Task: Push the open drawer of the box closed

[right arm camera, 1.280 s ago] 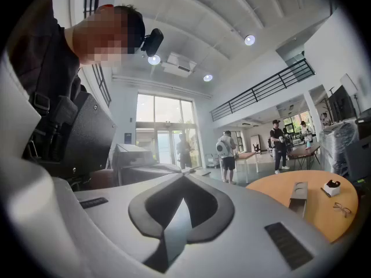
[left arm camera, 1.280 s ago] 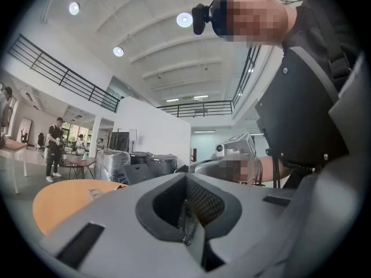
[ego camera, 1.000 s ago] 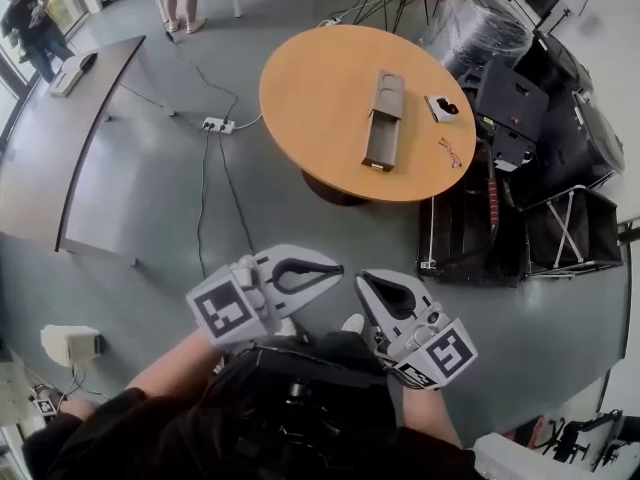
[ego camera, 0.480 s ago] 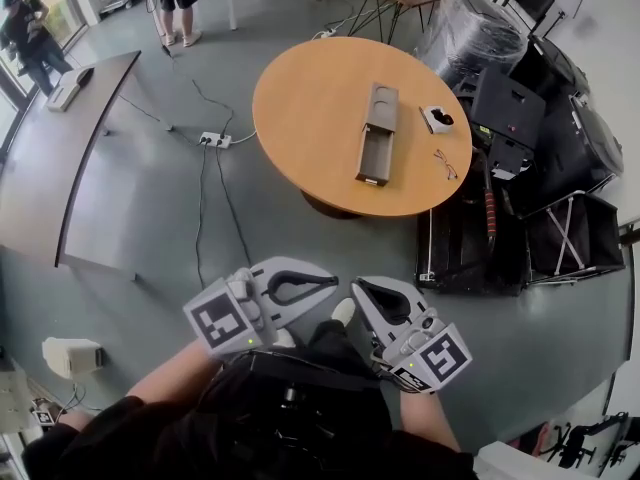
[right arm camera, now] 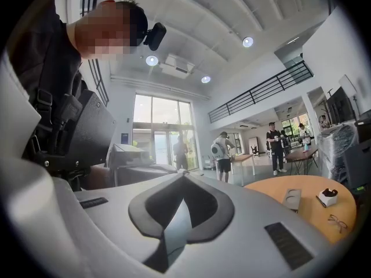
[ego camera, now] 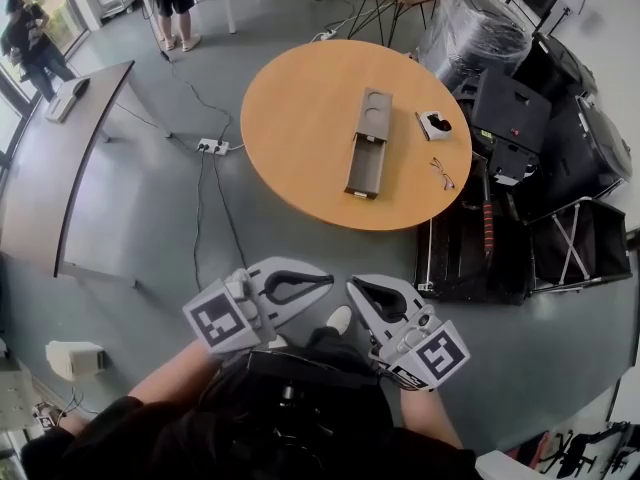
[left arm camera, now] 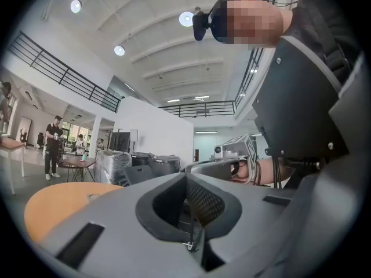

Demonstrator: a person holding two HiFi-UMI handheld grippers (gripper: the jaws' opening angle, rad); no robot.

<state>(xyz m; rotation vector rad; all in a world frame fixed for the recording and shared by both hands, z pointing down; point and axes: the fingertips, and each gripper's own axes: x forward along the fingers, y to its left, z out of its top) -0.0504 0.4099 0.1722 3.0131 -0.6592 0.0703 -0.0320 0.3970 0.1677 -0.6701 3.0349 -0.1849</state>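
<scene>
The long grey-brown box (ego camera: 372,111) lies on the round wooden table (ego camera: 300,118), far ahead of me. Its drawer (ego camera: 361,171) is pulled out toward the table's near edge. Both grippers are held low by my body, well short of the table. The left gripper (ego camera: 332,277) is shut with nothing in it, its jaws meeting at the tip (left arm camera: 188,176). The right gripper (ego camera: 352,288) is also shut and empty (right arm camera: 182,176). In the right gripper view the box (right arm camera: 291,198) shows small on the table (right arm camera: 307,210).
A small white tray (ego camera: 436,124) and a pair of glasses (ego camera: 444,173) lie on the table right of the box. Black cases (ego camera: 520,138) crowd the table's right side. A power strip (ego camera: 214,148) with cables lies on the floor at left, by a grey desk (ego camera: 70,158).
The table and box have drifted a little lower and leftward in the head view as I come closer. Both grippers stay shut by my body.
</scene>
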